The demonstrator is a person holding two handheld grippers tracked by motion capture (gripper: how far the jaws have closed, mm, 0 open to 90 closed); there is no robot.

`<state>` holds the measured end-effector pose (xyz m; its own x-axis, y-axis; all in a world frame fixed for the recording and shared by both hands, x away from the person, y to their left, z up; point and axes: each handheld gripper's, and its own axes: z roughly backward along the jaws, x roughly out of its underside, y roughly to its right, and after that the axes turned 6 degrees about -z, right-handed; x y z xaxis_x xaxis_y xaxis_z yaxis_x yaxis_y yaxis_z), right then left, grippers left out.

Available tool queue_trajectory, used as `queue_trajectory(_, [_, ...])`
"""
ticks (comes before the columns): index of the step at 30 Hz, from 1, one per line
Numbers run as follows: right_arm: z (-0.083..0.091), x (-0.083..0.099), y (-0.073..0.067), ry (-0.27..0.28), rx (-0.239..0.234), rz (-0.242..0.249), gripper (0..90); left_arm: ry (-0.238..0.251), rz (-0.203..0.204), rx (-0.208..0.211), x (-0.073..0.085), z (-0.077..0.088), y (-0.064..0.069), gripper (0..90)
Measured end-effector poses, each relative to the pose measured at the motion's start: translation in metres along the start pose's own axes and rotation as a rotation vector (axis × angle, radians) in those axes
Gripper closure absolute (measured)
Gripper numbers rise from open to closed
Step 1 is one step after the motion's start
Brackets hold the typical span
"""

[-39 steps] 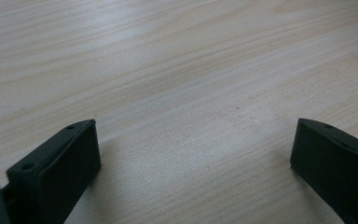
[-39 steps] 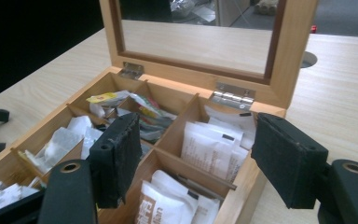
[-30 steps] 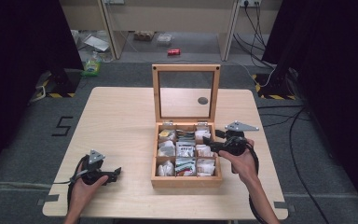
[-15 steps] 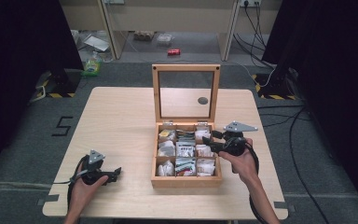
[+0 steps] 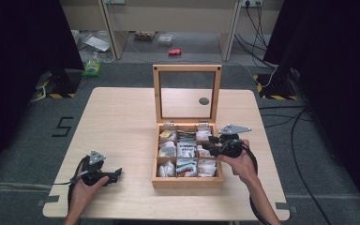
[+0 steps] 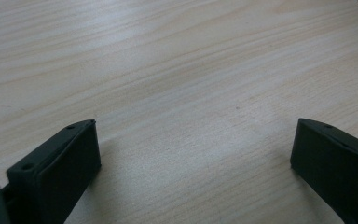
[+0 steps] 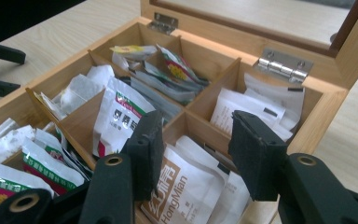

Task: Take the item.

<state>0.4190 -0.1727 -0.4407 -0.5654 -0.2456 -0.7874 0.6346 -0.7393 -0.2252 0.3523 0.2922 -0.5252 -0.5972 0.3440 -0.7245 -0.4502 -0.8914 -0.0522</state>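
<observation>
Right gripper (image 7: 193, 156) hangs over the right-hand middle cell of the wooden box (image 5: 187, 182), jaws half apart and just now closing in, with the "HongMian" sachet (image 7: 186, 186) between them but pads not yet pressing on it. The sachet stands on edge in that cell, leaning on other white packets behind it.

Handling, as a judgement: a paper or foil tea sachet, very light, thin and limp, likely to crumple or slide against its neighbours. Best purchase looks to be the upper free edge, pinched flat across both faces, then drawn straight up so the cell dividers do not snag it. A grip too deep may catch two packets at once.

Legible writing: "HongMian" in brown Latin letters down the sachet face, with brown Chinese characters beside it, too cropped to read. The neighbouring packet (image 7: 121, 116) in the centre cell carries a red-and-green band and dark square marks, not readable. Packets with green and red print (image 7: 46, 161) fill the nearer cells; wording is too small.

Box: nine cells, hinged glass-panel lid (image 5: 186, 91) standing upright, metal hinges (image 7: 283, 67) at the back wall. It sits right of centre on the light wood table (image 5: 122, 122).

Left gripper (image 5: 104, 174) rests low on the table near the left front, well apart from the box, jaws wide and nothing between them.
</observation>
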Motion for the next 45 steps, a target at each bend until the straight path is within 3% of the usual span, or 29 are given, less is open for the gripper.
queue_trajectory(7, [-0.006,0.006,0.006,-0.05,0.022,0.015,56.7,0.0,0.001,0.0,0.0,0.0,0.0,0.6])
queue_trajectory(16, [-0.013,0.007,0.001,-0.101,0.039,0.039,57.7,0.0,0.0,0.0,0.0,0.0,0.0,0.6])
queue_trajectory(23, [-0.016,0.005,0.002,-0.132,0.038,0.048,64.0,0.0,0.001,0.001,0.0,0.0,0.0,0.6])
queue_trajectory(31, [-0.011,0.005,0.005,-0.148,-0.014,0.045,71.5,0.0,0.001,0.001,0.0,0.0,0.0,0.6])
queue_trajectory(37, [-0.004,0.004,0.005,-0.15,-0.065,0.051,72.1,0.0,0.0,0.0,0.0,0.0,0.0,0.6])
queue_trajectory(45, [-0.007,0.008,0.004,-0.191,-0.075,0.055,70.1,-0.001,-0.001,0.0,0.0,0.0,0.0,0.6])
